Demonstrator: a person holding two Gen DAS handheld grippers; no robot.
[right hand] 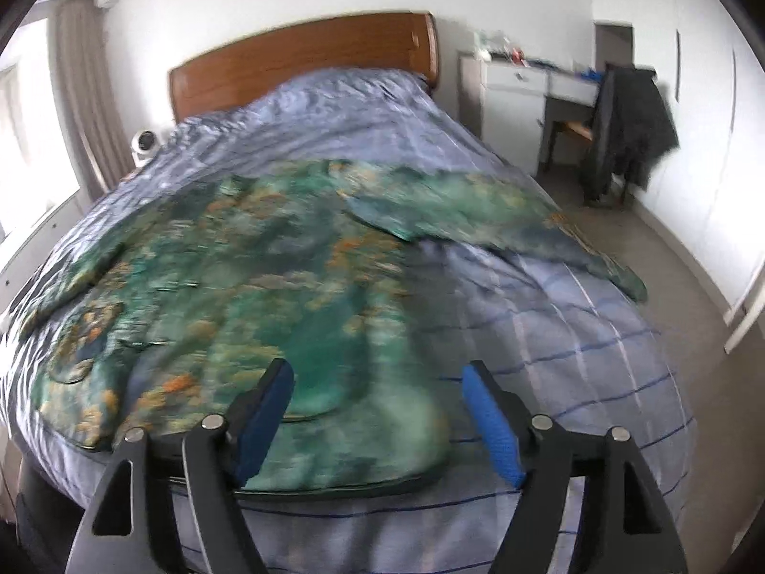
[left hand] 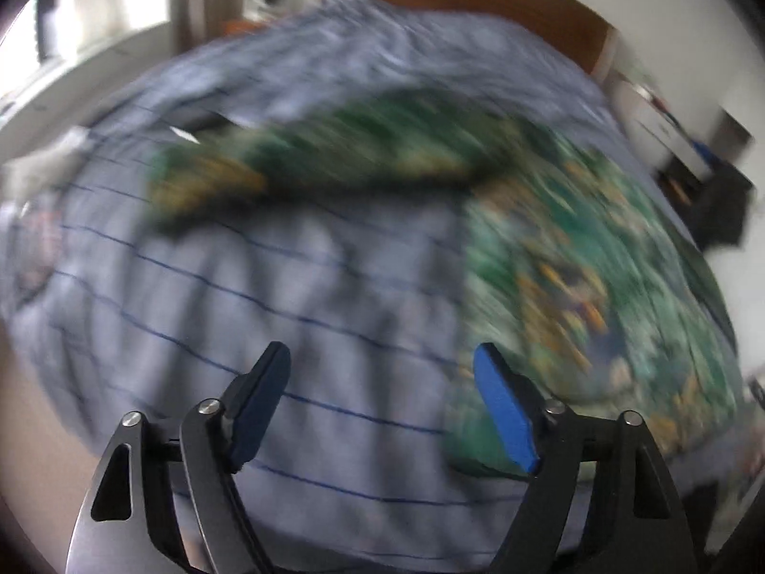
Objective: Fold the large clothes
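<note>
We see a large green garment (right hand: pixel 267 287) with orange and yellow print spread flat across the blue striped duvet (right hand: pixel 573 358) of a bed with a wooden headboard (right hand: pixel 306 62), 1 sleeve reaching toward the bed's right edge. Our left gripper (left hand: pixel 382 358) hangs with its 2 fingers spread and nothing between them, over bare duvet just left of the garment. Our right gripper (right hand: pixel 377 378) is likewise released and empty, above the garment's near hem.
</note>
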